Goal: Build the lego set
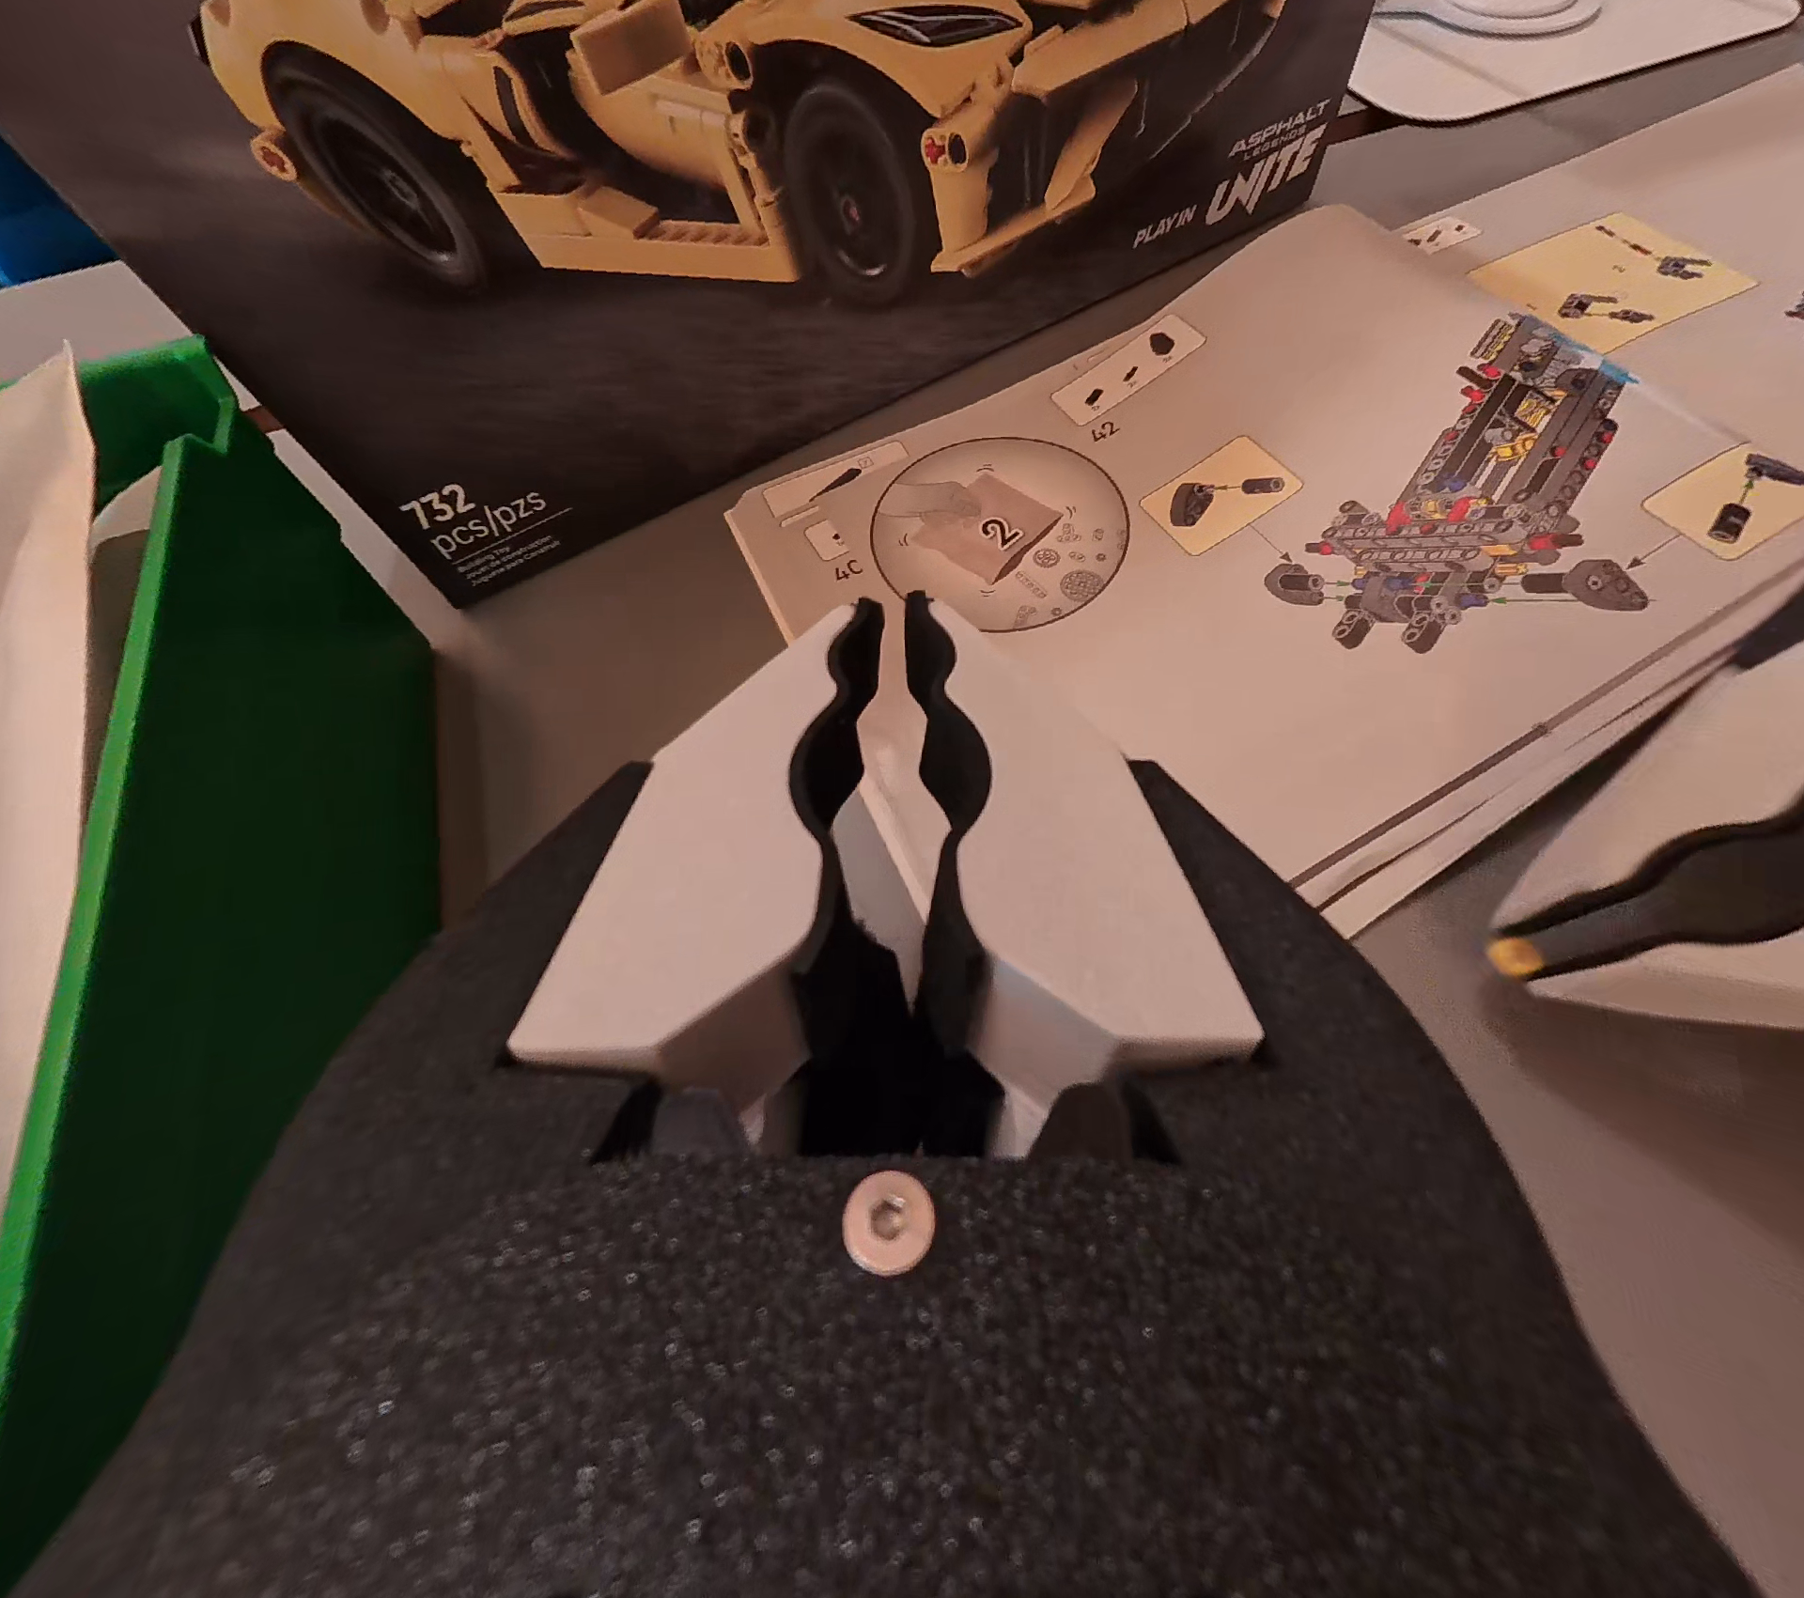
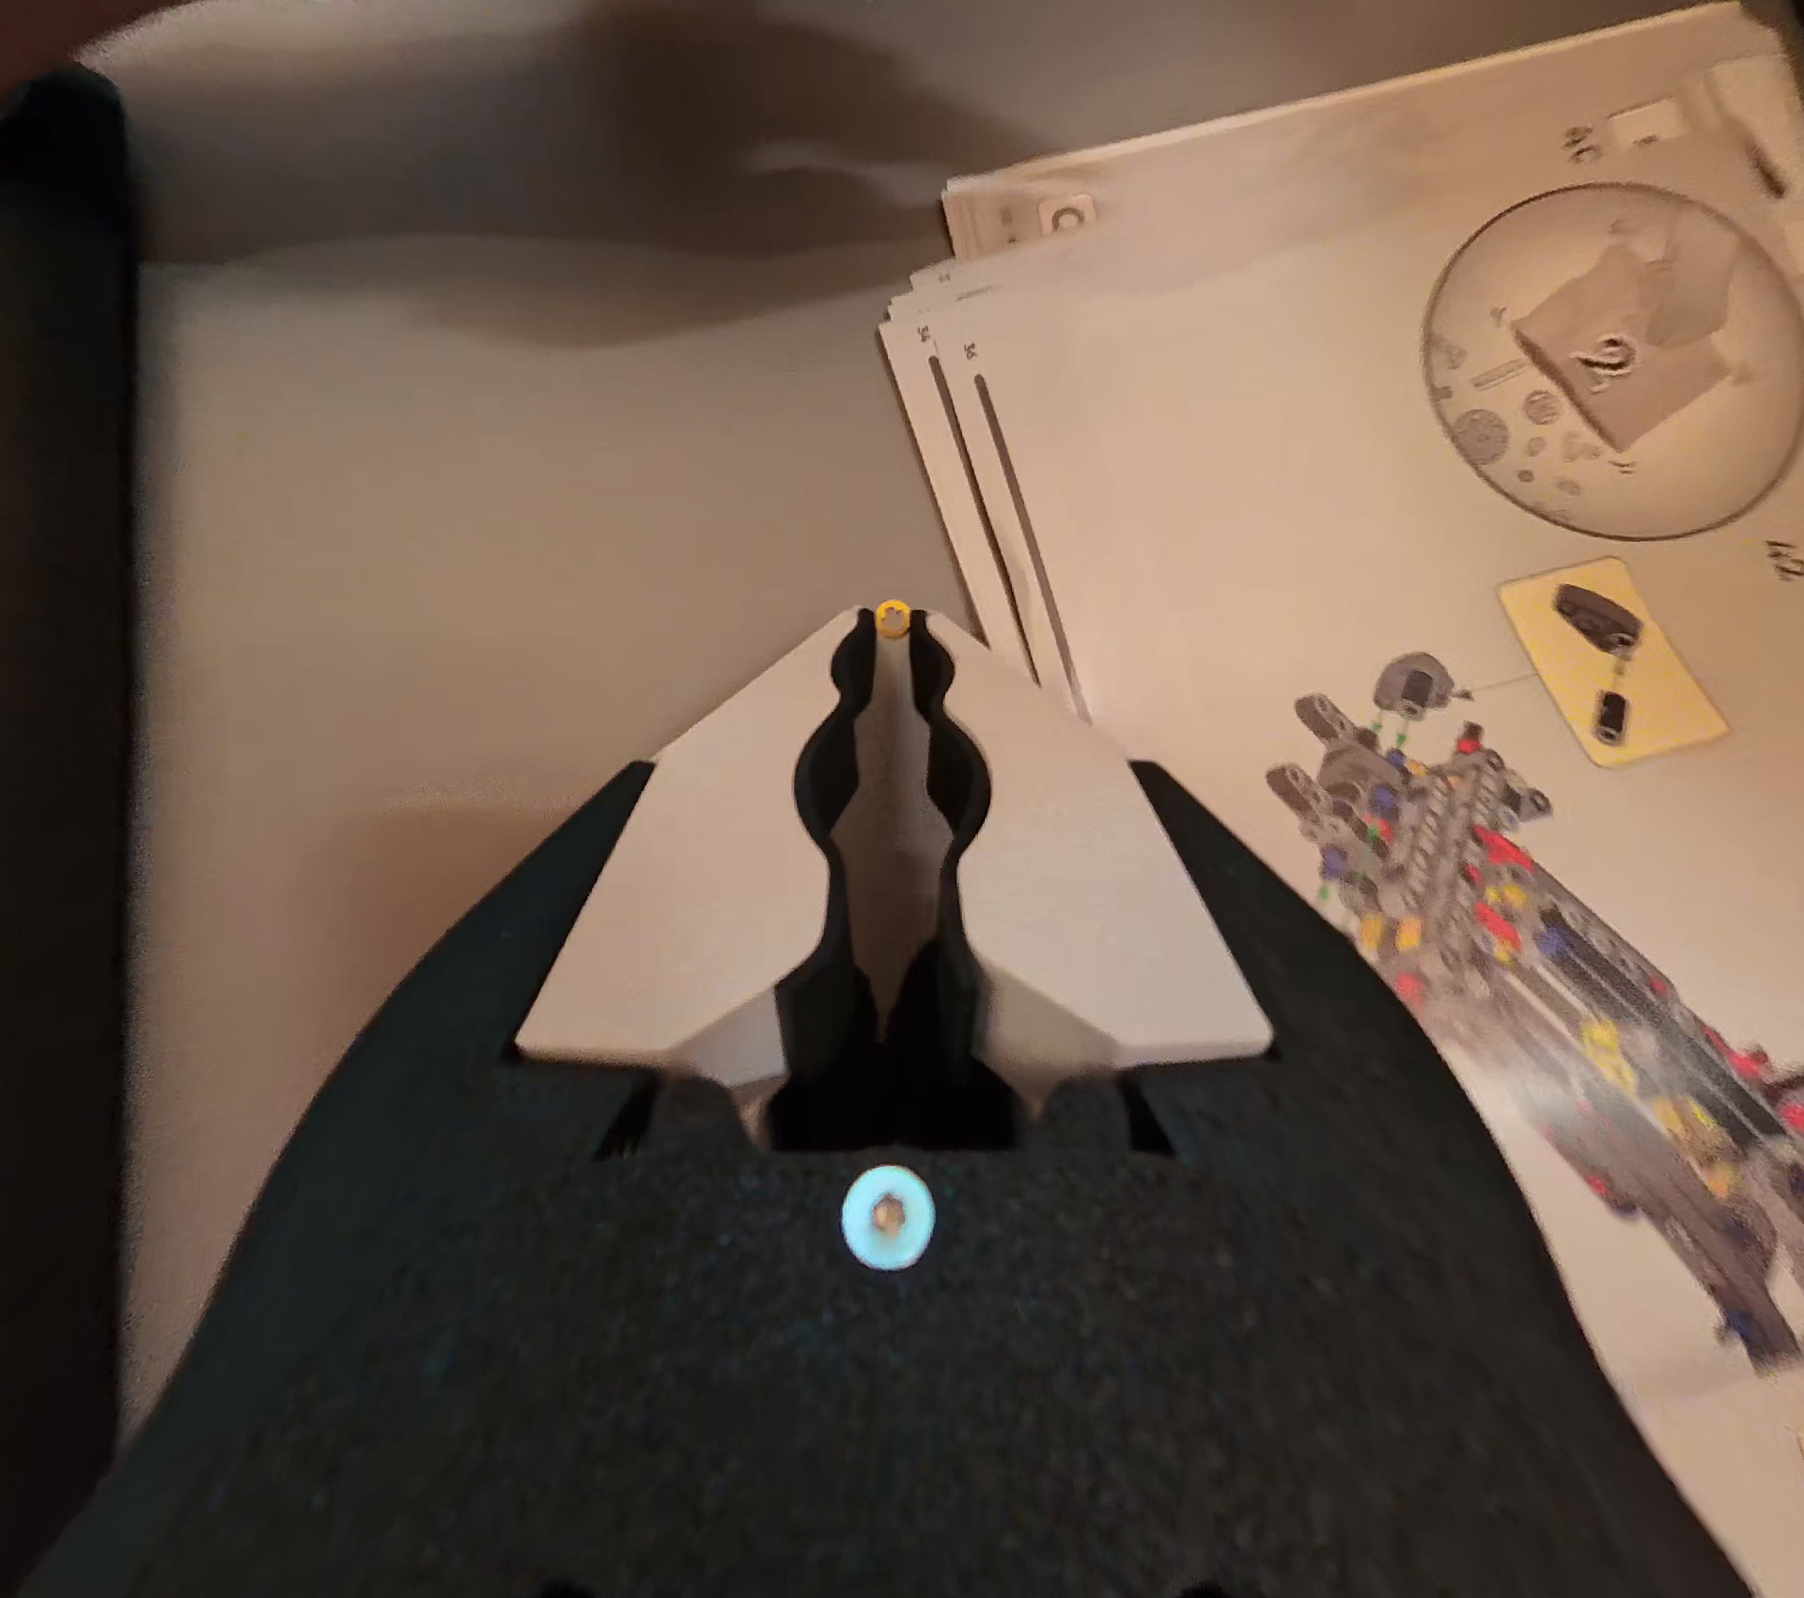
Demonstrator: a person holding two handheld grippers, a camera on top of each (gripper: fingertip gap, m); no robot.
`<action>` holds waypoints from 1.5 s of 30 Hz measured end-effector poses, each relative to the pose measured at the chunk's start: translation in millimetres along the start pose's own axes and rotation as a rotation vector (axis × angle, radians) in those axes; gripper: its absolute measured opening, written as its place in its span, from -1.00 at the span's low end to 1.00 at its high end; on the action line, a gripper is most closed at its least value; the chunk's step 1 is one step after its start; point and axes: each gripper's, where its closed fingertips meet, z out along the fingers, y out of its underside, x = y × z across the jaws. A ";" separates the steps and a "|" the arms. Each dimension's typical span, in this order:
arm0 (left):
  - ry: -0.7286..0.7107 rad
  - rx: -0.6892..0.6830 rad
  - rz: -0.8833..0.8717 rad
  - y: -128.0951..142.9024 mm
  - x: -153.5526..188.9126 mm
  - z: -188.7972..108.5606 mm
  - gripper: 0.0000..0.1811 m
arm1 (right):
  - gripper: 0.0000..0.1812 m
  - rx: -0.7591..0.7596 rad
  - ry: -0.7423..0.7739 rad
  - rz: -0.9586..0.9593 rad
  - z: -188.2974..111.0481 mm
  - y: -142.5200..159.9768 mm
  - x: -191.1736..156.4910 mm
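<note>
Yellow and tiny, a round lego piece (image 2: 892, 620) sits pinched at the very tips of the right gripper (image 2: 890, 624), whose fingers are closed on it above the pale tabletop (image 2: 488, 575). At about two o'clock from that gripper lies the open instruction booklet (image 2: 1269, 477), flat on the tabletop, its page showing a coloured build drawing.

From the left wrist view, the left gripper (image 1: 886, 609) has its fingers drawn nearly together with only a thin slit at the tips and nothing between them; they hover over the near corner of the booklet (image 1: 1269, 673). At twelve o'clock stands the lego box (image 1: 683, 185), upright behind the booklet, printed with a tan car. At nine o'clock is a green bin (image 1: 225, 673) with white paper in it. At four o'clock the right gripper (image 1: 1513, 956) enters the view, the yellow piece (image 1: 1511, 956) at its tip. A white stand base (image 1: 1562, 19) rests at one o'clock, beyond the box.
</note>
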 end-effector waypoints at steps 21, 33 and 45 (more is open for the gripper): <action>0.490 -0.007 -0.101 -60.7 165.2 72.0 -0.96 | -0.94 -0.103 0.978 0.931 -273.6 325.1 206.0; 0.463 0.002 -0.037 -57.5 146.8 68.2 -0.95 | -0.88 -0.084 0.916 1.066 -268.2 337.0 209.7; 0.548 -0.043 -0.143 -48.0 152.6 70.2 -0.94 | -0.76 -0.026 1.005 0.925 -323.2 342.5 -2.5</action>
